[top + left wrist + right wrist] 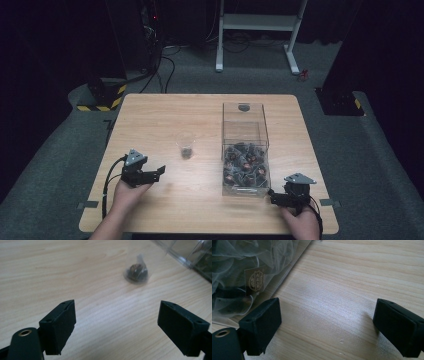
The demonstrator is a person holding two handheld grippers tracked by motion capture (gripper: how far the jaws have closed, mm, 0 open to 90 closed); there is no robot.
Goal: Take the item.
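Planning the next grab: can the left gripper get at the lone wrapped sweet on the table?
Probably yes: the left gripper is open, facing the sweet, with bare table between.

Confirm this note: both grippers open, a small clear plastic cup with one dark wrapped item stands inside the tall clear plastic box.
Wrong on one point: the small clear plastic cup stands on the wooden table, left of the tall clear plastic box, per the high view. Left gripper and right gripper are open.

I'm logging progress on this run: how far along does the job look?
Done: one wrapped packet sits in the clear cup. In hand: nothing; left gripper and right gripper are open, resting on the table. Left: many packets remain in the clear box.
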